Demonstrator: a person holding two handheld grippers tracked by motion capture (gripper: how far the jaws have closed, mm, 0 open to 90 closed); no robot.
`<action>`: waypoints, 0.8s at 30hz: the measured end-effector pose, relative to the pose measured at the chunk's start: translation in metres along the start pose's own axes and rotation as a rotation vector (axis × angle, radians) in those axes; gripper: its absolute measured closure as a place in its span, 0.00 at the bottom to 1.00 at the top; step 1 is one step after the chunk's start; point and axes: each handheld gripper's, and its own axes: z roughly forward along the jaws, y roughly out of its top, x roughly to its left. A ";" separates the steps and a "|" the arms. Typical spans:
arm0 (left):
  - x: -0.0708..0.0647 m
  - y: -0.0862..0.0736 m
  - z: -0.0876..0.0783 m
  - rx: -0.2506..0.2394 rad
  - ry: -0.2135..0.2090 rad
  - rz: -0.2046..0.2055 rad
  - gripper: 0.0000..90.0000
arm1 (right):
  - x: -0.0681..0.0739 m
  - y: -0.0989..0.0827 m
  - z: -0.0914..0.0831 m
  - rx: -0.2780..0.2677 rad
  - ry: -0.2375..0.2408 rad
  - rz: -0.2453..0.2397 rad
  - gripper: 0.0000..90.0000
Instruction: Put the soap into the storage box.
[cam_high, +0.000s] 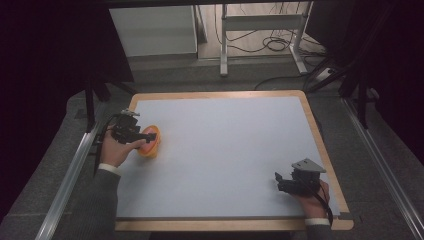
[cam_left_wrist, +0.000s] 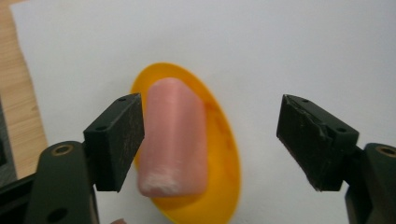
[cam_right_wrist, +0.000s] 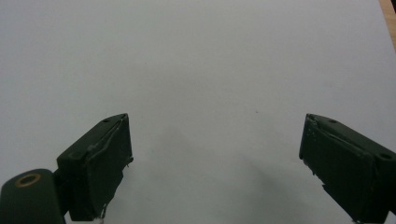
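Left claw (cam_left_wrist: 210, 135) stands released, its jaws spread wide, with a pink cylinder (cam_left_wrist: 173, 137) lying between them. That cylinder sits close against the left pad, while the other pad stands well clear of it; no grip is made. Whether the near pad actually touches the cylinder cannot be told. The pink cylinder rests on a small orange dish (cam_left_wrist: 219, 154), its length running away from the camera, one pale scuffed end toward the claw. In the high view the left claw (cam_high: 149, 137) is at the left side of the bench (cam_high: 225, 145), near the left edge, with the orange dish (cam_high: 151, 142) directly under its tips and the person's left hand (cam_high: 116, 150) behind it. Right claw (cam_right_wrist: 215, 158) is likewise released, jaws wide apart over bare grey surface with nothing between them. In the high view the right claw (cam_high: 278, 181) lies low at the near right corner of the bench, held by the right hand (cam_high: 312, 200), well apart from the dish. A wooden border (cam_high: 320, 145) frames the grey bench top.
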 end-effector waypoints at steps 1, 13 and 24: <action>-0.003 -0.002 -0.002 -0.005 -0.012 0.007 0.26 | 0.000 0.000 0.000 -0.002 -0.001 0.000 0.10; -0.034 -0.035 -0.020 -0.124 -0.103 0.042 0.26 | 0.000 0.000 -0.002 -0.005 -0.005 0.001 0.10; -0.049 -0.078 -0.004 -0.123 -0.161 0.002 0.27 | 0.000 0.000 -0.003 -0.007 -0.010 -0.002 0.10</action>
